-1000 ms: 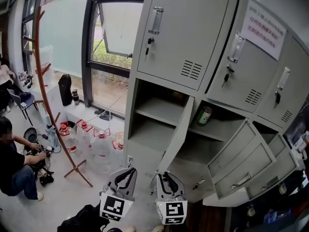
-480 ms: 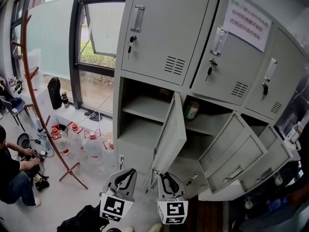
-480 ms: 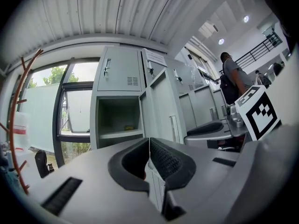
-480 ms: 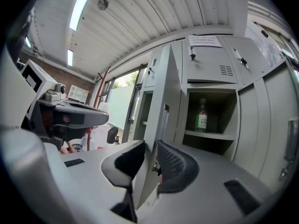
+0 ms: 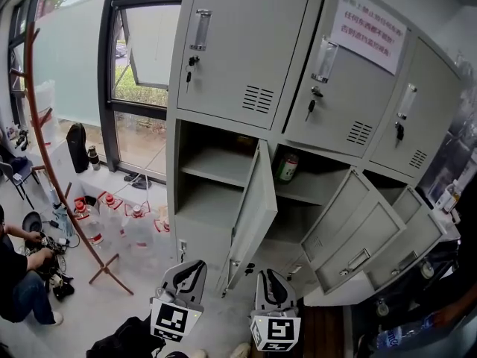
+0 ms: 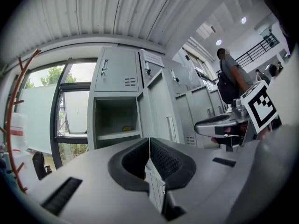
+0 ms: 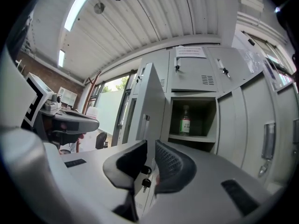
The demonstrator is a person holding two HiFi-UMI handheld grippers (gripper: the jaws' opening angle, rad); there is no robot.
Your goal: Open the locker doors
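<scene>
Lockers fill the middle of my head view. The three upper doors are shut and the three lower ones hang open, with the lower-left door swung out toward me at centre frame. My left gripper has its jaws pressed together on nothing. My right gripper shows only a narrow slit, having just been closing, with nothing clamped. That door's key is visible through the gap. I reckon the upper row comes next, so I'd spread the jaws, reach up to a handle, seat both pads around it and pull along the hinge's arc. Since a second ago the whole bank has slid left in frame, and my right gripper sits further right.
</scene>
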